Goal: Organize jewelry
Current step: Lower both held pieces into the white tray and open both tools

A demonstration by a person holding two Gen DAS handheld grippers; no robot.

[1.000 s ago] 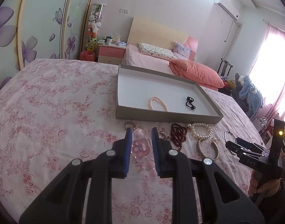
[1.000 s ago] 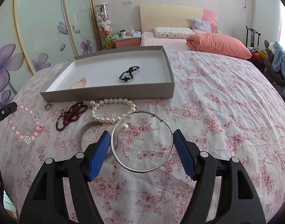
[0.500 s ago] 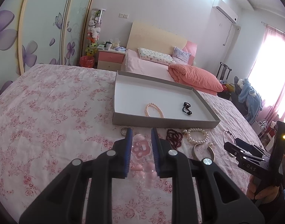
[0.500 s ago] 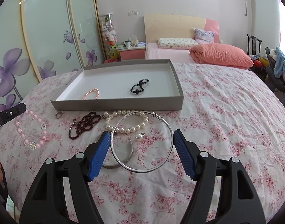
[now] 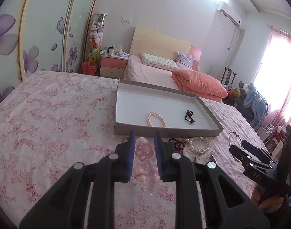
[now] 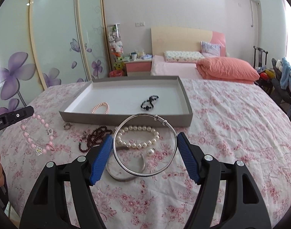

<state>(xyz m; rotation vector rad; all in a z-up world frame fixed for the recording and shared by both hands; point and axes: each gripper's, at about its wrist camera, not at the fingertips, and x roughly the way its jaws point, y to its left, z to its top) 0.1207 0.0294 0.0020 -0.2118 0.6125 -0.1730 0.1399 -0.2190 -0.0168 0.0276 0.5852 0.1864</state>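
Pink-flowered bedding (image 6: 231, 114) covers the work surface, with a second bed, a bedside cabinet and flower-printed wardrobe doors seen beyond it. A shallow grey tray (image 6: 126, 118) with a white floor is shown on the far middle of the bedding; a pale pink bead bracelet (image 6: 101, 107) and a black bead bracelet (image 6: 149, 103) are lying inside it, well apart.

The left gripper (image 5: 144, 152) is pinched narrowly on a pink flower-charm bracelet (image 5: 143, 151), whose beads hang in a loop below the fingers in the right wrist view (image 6: 37, 133). The right gripper (image 6: 144, 148) is spread wide, and a thin silver bangle (image 6: 145, 145) is clamped across its width between the blue pads (image 6: 99, 158), raised above the bedding.

Just in front of the tray's near wall, several pieces are laid on the bedding: a small ring (image 6: 67, 126) at the left, a dark red bead strand (image 6: 94, 137), a white pearl bracelet (image 6: 137, 139) and, nearer, an open silver cuff (image 6: 126, 175) with a single pearl (image 6: 150, 152) beside it.
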